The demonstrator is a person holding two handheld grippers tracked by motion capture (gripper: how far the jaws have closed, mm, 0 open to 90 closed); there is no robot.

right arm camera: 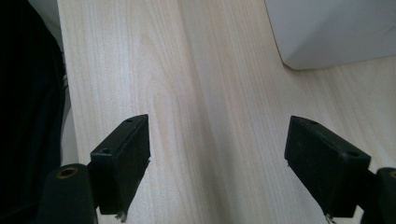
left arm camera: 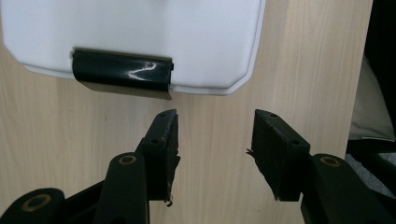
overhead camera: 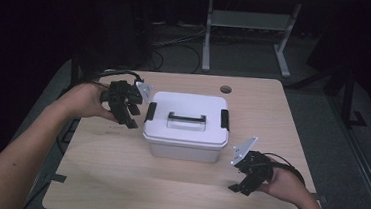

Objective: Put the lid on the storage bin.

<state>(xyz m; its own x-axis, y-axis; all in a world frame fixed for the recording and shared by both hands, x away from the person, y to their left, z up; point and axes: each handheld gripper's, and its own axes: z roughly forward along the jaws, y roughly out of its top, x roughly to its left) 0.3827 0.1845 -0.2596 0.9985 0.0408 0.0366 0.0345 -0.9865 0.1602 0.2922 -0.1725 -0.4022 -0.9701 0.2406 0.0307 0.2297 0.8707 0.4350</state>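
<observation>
Partly cropped: white box (right arm camera: 336,28), corner visible.

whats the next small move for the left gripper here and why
Probably ease the left gripper forward toward the black latch on the white box. Its jaws are open with nothing between them, and the latch sits just ahead and a little to the left in the left gripper view, apparently still closed against the lid.

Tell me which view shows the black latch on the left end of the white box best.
The left gripper view: the latch is close and sharp there, on the rim of the box, just ahead of the open left tongs. The high view shows it small. The right gripper view catches a box corner, no latch.
</observation>
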